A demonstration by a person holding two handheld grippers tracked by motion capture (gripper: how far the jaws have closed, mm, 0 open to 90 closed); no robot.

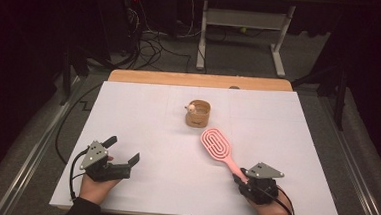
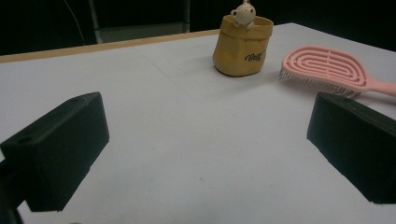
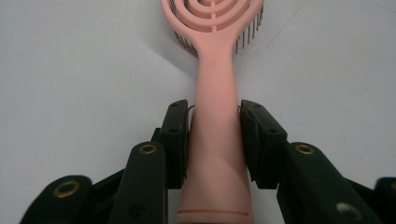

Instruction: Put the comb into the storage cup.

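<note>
The left claw rests low with jaws spread wide, the right claw clamped shut.

The high view looks forward and down from above the near edge of the tabletop, taking in all four edges and the floor beyond the far one. The left tool's camera sits low, just above the tabletop, facing the far edge, with the cup and brush well ahead; the high view shares both. The right tool's camera looks very close along the brush handle, again low over the tabletop.
</note>
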